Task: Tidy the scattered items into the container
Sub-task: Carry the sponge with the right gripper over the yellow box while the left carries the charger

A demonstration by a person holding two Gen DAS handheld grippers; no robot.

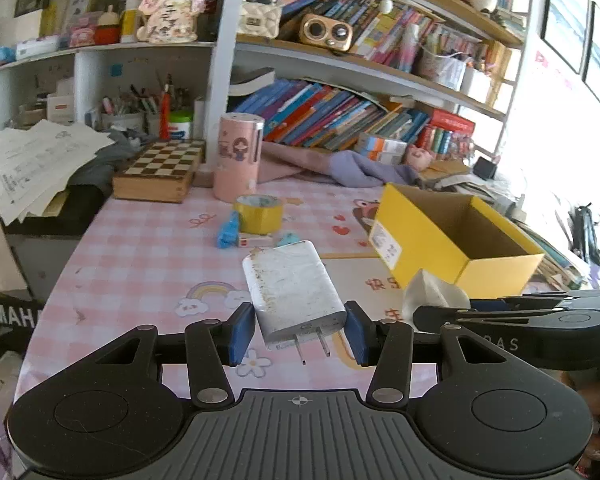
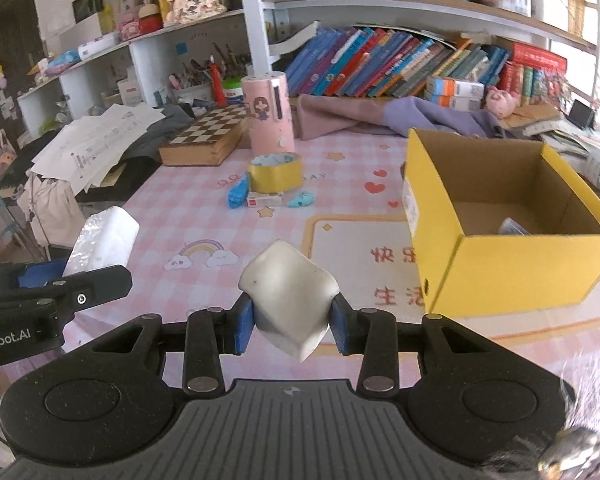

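My left gripper point(image 1: 300, 330) is shut on a scuffed white plug-in charger point(image 1: 292, 288), whose prongs point back at the camera, held above the pink checked tablecloth point(image 1: 140, 256). My right gripper point(image 2: 292, 324) is shut on a soft white block point(image 2: 288, 292) that is tilted on one corner. An open yellow cardboard box point(image 2: 500, 264) stands on the right, with a small item point(image 2: 514, 226) lying inside. Farther back lie a yellow tape roll point(image 2: 276, 172), a blue wrapped item point(image 2: 238, 194), a small red-and-white box point(image 2: 265, 200) and a light blue piece point(image 2: 301, 199). Each gripper shows at the edge of the other's view.
A pink cylinder point(image 2: 268, 112), a wooden chessboard box point(image 2: 204, 136) and a crumpled pink and purple cloth point(image 2: 380, 116) line the back of the table. Loose papers point(image 2: 96, 140) overhang the left side. Shelves of books point(image 2: 380, 60) rise behind.
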